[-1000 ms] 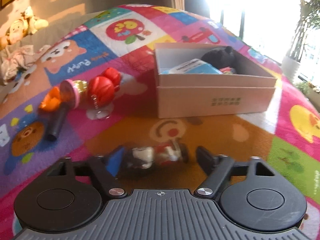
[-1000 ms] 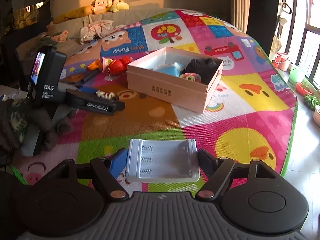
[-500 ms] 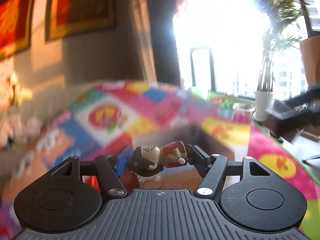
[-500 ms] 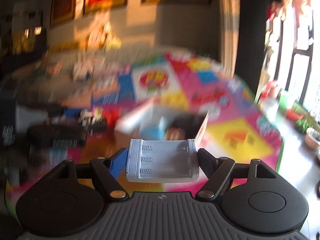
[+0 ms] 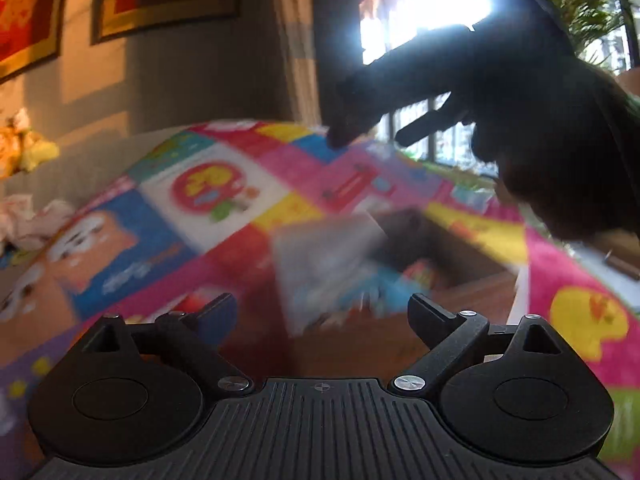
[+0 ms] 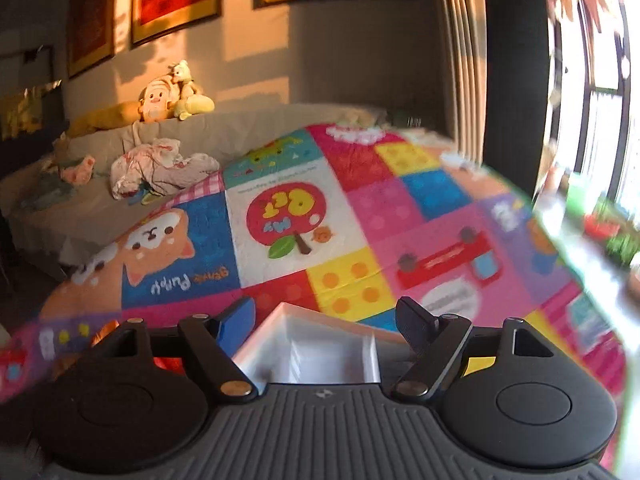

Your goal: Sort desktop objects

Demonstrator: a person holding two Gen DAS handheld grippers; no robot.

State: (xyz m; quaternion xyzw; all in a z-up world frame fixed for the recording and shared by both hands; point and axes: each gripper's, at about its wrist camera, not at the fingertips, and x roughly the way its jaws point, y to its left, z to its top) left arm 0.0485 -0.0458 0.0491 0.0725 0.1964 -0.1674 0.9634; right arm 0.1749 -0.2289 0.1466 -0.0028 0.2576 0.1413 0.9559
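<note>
Left gripper (image 5: pixel 320 312), its jaws just sprung wide and empty above the blurred cardboard box (image 5: pixel 460 256), has let go of the small figurine, apparently dropped inside, while the right gripper (image 6: pixel 324 320) arrives, white tray (image 6: pixel 312 352) loose between its fingers.

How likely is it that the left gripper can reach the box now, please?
Probably yes: the left gripper, jaws just opening and empty, faces the box directly; the right gripper hovers above it, not between.

From my left claw's camera the box (image 5: pixel 400 264) is smeared; its contents I cannot make out.
</note>
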